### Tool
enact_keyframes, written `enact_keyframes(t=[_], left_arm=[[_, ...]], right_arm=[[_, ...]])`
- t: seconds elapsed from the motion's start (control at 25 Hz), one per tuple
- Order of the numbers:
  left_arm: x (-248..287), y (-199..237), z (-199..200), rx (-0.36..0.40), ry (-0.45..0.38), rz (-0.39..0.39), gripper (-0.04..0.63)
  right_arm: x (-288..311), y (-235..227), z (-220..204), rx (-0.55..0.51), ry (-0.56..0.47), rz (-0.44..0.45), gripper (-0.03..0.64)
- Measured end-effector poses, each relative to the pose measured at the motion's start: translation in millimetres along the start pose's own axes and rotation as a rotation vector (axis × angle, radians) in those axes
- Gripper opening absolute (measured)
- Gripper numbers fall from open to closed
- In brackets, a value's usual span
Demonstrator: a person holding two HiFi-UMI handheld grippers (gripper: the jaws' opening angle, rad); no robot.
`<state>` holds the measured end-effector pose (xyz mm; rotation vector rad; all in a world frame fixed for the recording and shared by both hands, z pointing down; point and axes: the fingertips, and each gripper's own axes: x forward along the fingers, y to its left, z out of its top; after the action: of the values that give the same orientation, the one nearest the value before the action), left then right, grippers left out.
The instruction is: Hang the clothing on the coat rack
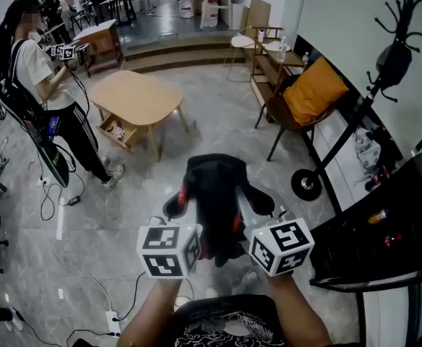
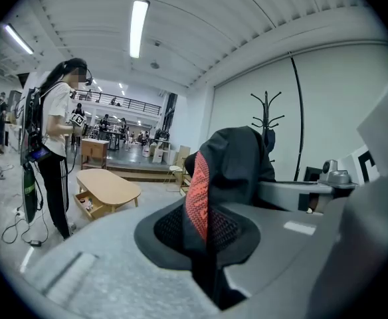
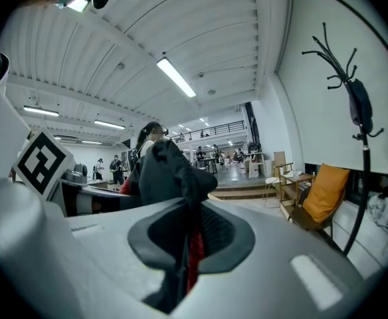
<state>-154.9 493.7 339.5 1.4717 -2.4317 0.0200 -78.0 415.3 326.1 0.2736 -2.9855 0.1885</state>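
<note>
Clothing [image 1: 214, 201] is held clamped by the left gripper [image 1: 180, 207] and the right gripper [image 1: 258, 207], both closed on it. Next, probably, it must be carried to the coat rack [image 1: 384, 71], well apart.

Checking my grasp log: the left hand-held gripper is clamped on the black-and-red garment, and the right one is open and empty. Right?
No: the right hand-held gripper is also shut on the garment, as the right gripper view shows. The left hand-held gripper does clamp it.
</note>
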Motion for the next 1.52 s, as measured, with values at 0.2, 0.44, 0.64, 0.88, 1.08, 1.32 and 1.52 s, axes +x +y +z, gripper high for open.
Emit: enact_keyframes(t=[0.2, 0.44, 0.64, 0.88, 1.08, 1.32, 1.52], left_arm=[[20, -12, -1, 0.016, 0.01, -0.011, 0.028], [55, -33, 3, 0.031, 0.026, -0.02, 0.028], [93, -54, 7, 0.019, 0.038, -0.026, 0.028], [132, -68, 14, 0.027, 0.044, -0.012, 0.028], [162, -86, 20, 0.038, 0.053, -0.001, 0.028], [195, -106, 28, 0.04, 0.065, 0.021, 0.028], [220, -121, 34, 0.046, 0.068, 0.048, 0.028]], right_arm=[[1, -20, -2, 0.019, -0.013, -0.005, 0.029], [6, -55, 0, 0.038, -0.027, 0.001, 0.029], [13, -96, 3, 0.045, -0.027, 0.004, 0.029], [27, -136, 9, 0.044, -0.023, 0.013, 0.029], [35, -171, 15, 0.052, -0.027, 0.028, 0.029], [42, -209, 19, 0.067, -0.025, 0.058, 0.029], [46, -239, 23, 0.073, -0.02, 0.085, 0.029]])
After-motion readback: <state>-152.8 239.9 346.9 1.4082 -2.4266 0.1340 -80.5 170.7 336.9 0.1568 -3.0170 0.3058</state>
